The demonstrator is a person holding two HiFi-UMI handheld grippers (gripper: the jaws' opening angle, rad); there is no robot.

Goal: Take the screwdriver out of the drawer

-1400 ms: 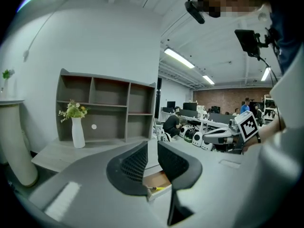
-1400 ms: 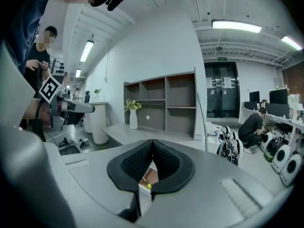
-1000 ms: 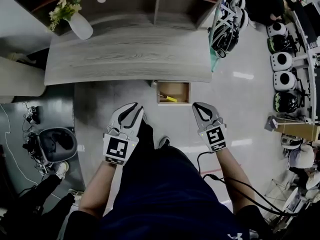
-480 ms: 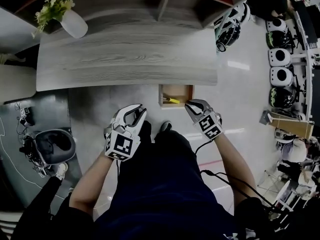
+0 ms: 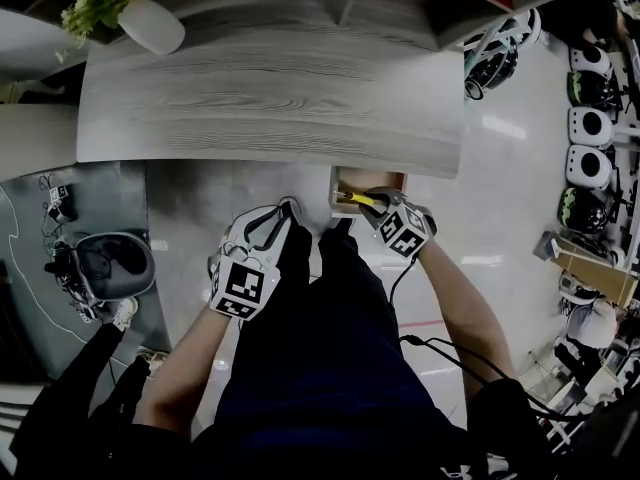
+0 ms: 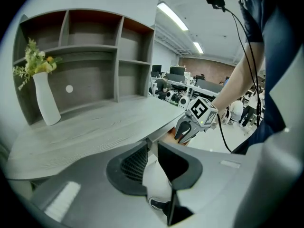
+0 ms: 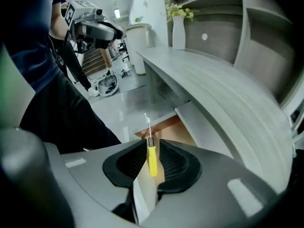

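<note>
**Step in hand:** grasping the screwdriver. It lies in the open drawer just below the desk's front edge. Its yellow handle is nearer the gripper and its metal shaft points away.

**Tools:**
- The right gripper is down at the drawer with its jaws apart, one pad on each side of the handle. A gap shows on both sides, so nothing is clamped yet.
- The left gripper hangs beside the person's leg, clear of the drawer. Its jaws are parted and hold nothing.

**Recommendation:**
- Close squarely on the thick of the handle, not on the thin shaft, which would likely slip or pivot.
- Keep the pads parallel to the handle's length.
- Lift upward before drawing back, since the drawer's wooden walls and the desk top are near and could catch the tip.

**Surface and room:**
- The desk top is grey wood-grain. It is bare apart from a white vase of flowers at its far left corner, with an open shelf unit behind.
- The floor is pale and glossy.
- White helmet-like units line the right side of the room.
- Cabling and a round dark object lie on the floor at left.
</note>
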